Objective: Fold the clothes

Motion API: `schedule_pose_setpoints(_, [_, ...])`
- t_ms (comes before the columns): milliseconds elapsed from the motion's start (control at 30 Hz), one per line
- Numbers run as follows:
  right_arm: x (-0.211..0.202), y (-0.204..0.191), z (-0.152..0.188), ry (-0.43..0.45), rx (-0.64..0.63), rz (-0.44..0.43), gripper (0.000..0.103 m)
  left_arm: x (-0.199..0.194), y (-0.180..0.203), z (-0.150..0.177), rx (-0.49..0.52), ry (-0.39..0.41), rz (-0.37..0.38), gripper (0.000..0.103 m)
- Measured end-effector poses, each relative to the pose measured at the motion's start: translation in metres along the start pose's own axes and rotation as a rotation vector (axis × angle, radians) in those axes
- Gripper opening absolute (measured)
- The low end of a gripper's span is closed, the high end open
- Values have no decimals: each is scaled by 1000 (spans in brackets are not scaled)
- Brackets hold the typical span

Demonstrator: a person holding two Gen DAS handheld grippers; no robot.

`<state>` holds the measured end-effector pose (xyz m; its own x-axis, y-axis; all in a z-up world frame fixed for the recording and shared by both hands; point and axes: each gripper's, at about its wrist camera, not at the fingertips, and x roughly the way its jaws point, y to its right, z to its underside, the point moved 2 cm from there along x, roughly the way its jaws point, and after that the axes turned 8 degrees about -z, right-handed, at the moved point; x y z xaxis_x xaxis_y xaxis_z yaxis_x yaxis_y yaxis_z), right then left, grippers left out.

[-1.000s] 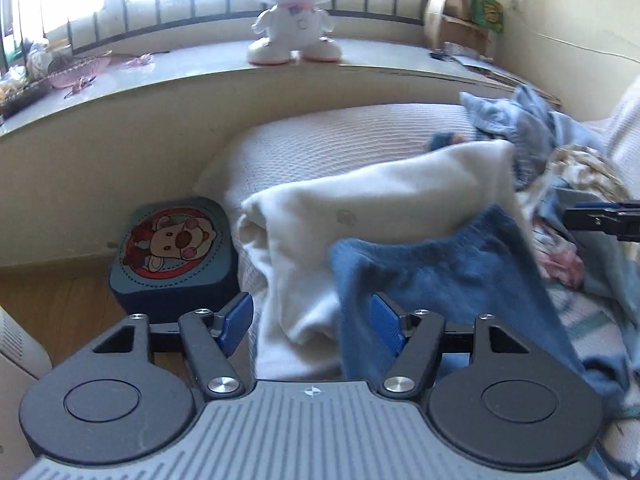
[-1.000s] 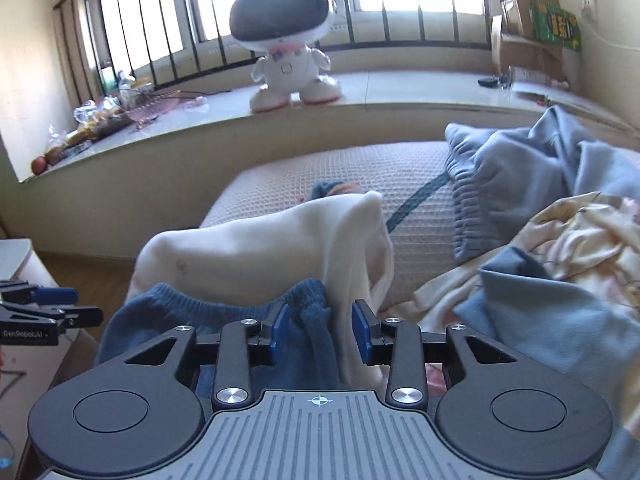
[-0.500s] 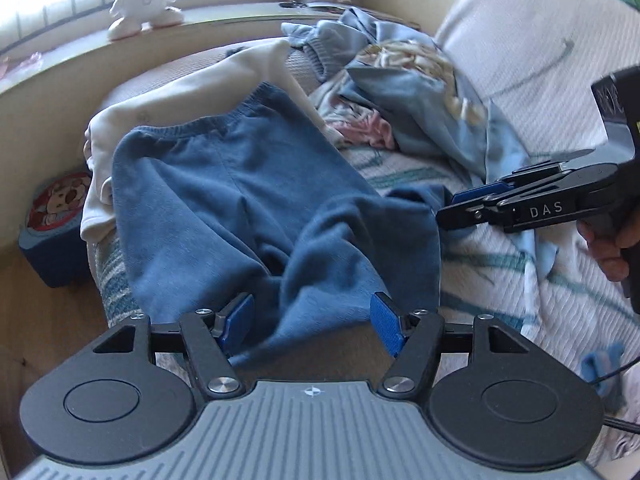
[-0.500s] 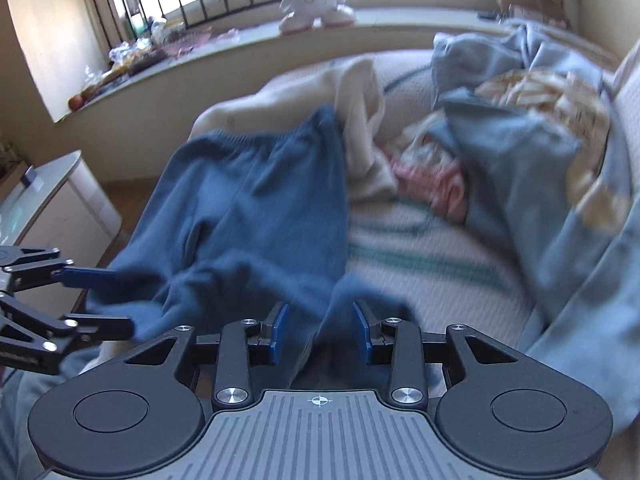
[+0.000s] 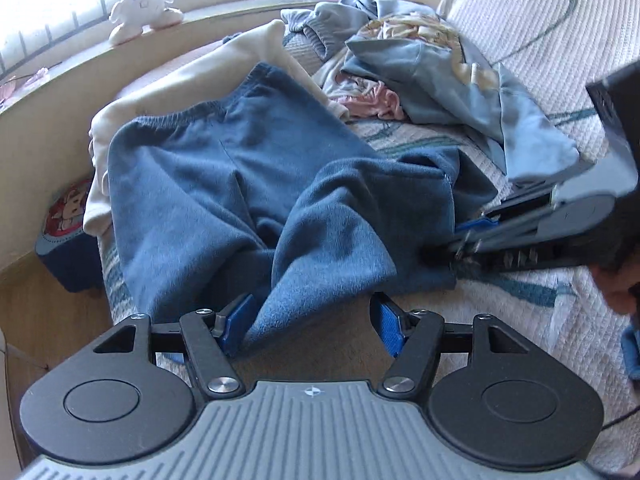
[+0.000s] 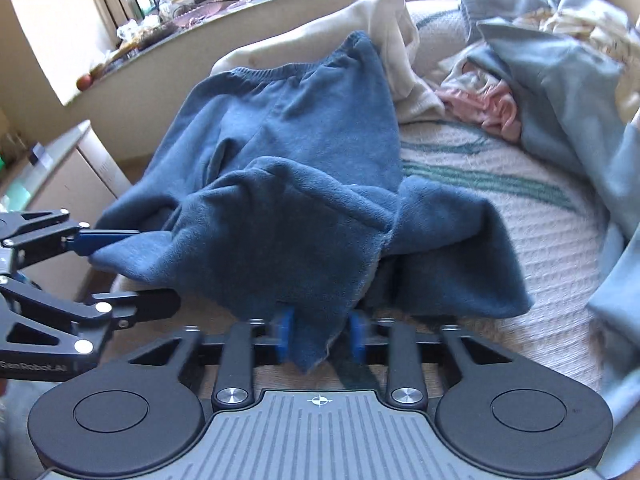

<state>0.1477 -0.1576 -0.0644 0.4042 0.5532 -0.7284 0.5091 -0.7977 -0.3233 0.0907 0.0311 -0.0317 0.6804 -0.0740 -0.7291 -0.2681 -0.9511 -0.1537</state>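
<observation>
The blue fleece trousers point(image 5: 256, 184) are lying spread on the bed point(image 5: 532, 320) straight ahead of both claws, waistband at the far end, the two legs bunching up toward us. The right gripper point(image 6: 320, 334) is closing right now, with a leg hem sitting between its blue pads and cloth draping over them (whether the pads are already pressing is hard to call through the blur). The left gripper point(image 5: 310, 326) is standing open, the other leg's hem resting against one pad only, the other pad well apart from the cloth. That fleece is looking soft, thick and floppy, light enough to lift by a corner, and it is going to sag and slide rather than hold a crease, so the sound places to take hold are the hem corners near the claws and the elastic waistband beyond. Counting outward: one pair of blue trousers; one cream garment point(image 5: 188, 80) tucked under its far edge; to the right and beyond the claws, one light blue garment point(image 5: 480, 92) and one pink crumpled piece point(image 5: 372, 98) in the unfolded pile (possibly more buried there, I cannot tell). One white plush toy point(image 5: 140, 8) is sitting on the windowsill, far ahead.
</observation>
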Motion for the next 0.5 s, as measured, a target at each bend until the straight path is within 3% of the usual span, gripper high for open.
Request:
schedule_pose_setpoints(33, [-3, 1, 0, -1, 7, -12, 2, -1, 1, 1, 5, -1, -1, 62])
schedule_pose_setpoints(200, [-38, -9, 1, 40, 35, -86, 2, -11, 1, 4, 33, 10, 6, 62])
schedule_pose_setpoints(400, [-96, -40, 15, 31, 119, -337, 2, -47, 0, 15, 89, 14, 5, 62])
schedule_pose_setpoints(467, [-110, -53, 23, 8, 110, -374, 2, -60, -2, 21, 120, -5, 5, 57])
schedule_pose_setpoints(500, [-114, -58, 29, -9, 108, -387, 2, -66, -3, 24, 130, -14, 4, 49])
